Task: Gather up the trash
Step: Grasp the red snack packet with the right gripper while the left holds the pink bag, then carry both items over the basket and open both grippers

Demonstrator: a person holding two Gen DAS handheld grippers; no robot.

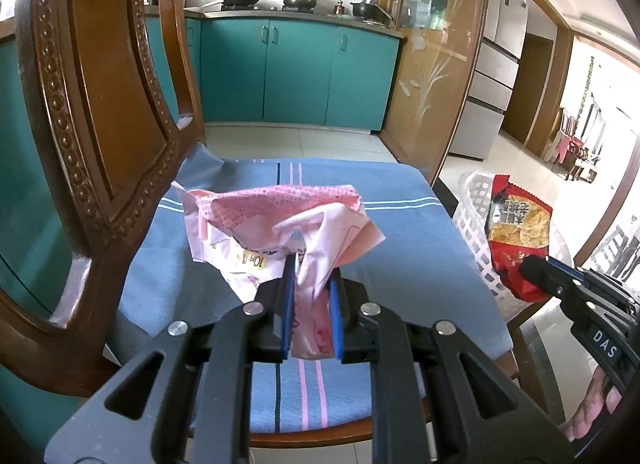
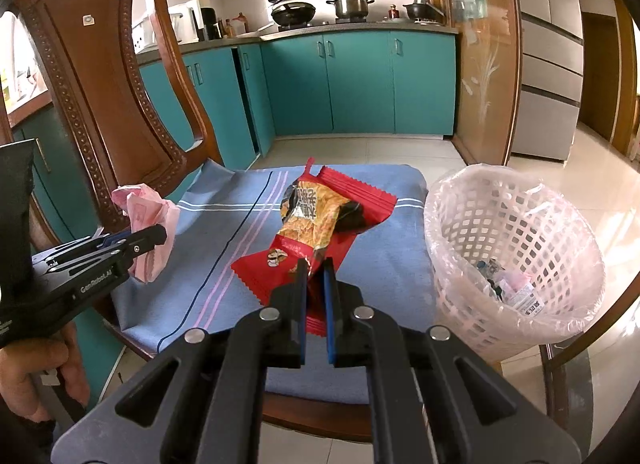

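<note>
My left gripper (image 1: 314,264) is shut on a crumpled pink and white wrapper (image 1: 276,223), held above the blue striped cushion (image 1: 420,232) of a wooden chair. From the right wrist view the same left gripper (image 2: 154,236) shows at the left with the pink wrapper (image 2: 148,215) in it. My right gripper (image 2: 316,264) is shut on a red snack bag (image 2: 316,219), which hangs over the cushion (image 2: 224,223). In the left wrist view the red bag (image 1: 516,232) appears in front of the white basket (image 1: 474,219), with the right gripper (image 1: 536,270) on it.
A white lattice basket (image 2: 516,248) lined with a clear bag stands right of the chair and holds some scraps. The carved chair back (image 2: 104,75) rises at the left. Teal kitchen cabinets (image 2: 356,83) and a tiled floor lie beyond. A hand (image 2: 36,380) grips the left tool.
</note>
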